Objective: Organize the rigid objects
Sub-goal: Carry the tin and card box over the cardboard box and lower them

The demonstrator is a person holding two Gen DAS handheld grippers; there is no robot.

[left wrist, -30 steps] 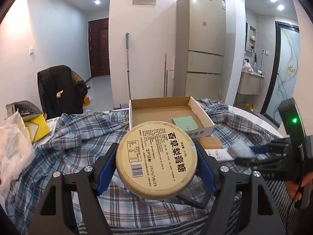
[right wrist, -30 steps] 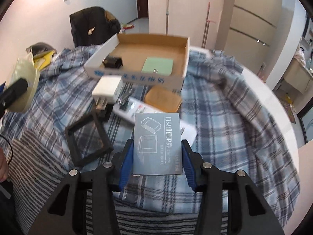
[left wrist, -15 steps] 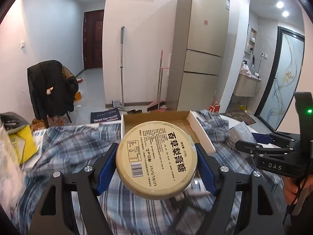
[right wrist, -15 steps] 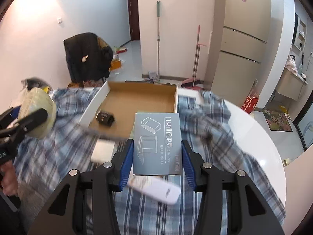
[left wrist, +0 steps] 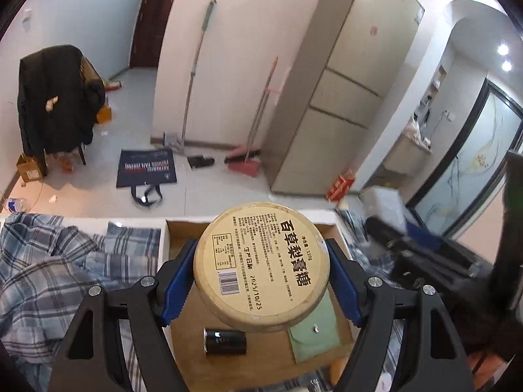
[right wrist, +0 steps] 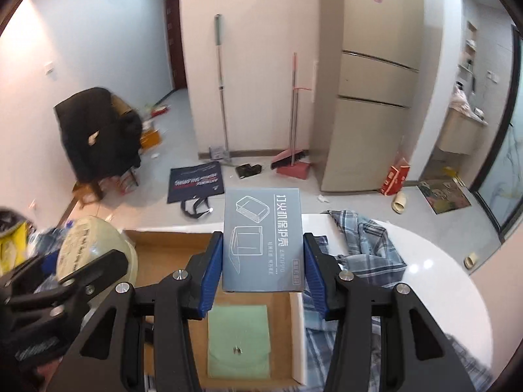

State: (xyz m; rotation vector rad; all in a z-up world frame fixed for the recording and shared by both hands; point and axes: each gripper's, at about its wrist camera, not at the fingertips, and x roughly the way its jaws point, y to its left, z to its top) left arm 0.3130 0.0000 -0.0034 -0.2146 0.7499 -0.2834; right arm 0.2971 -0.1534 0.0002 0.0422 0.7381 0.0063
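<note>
We have the left gripper (left wrist: pixel 261 281) pinching the round tin (left wrist: pixel 261 269) by its rim, held above the open cardboard box (left wrist: pixel 168 238), and the right gripper (right wrist: pixel 263 261) pinching the flat grey carton (right wrist: pixel 262 240) by its long edges over the same box. Both look stiff and light. The tin's smooth curved wall could slip, so we judge a grip across its full width safest.

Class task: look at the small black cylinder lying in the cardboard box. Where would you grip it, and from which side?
Judging by its pose, grip the small black cylinder across its rounded sides at mid-length, coming from above. It lies on its side on the cardboard box floor, with bare cardboard around it.
</note>
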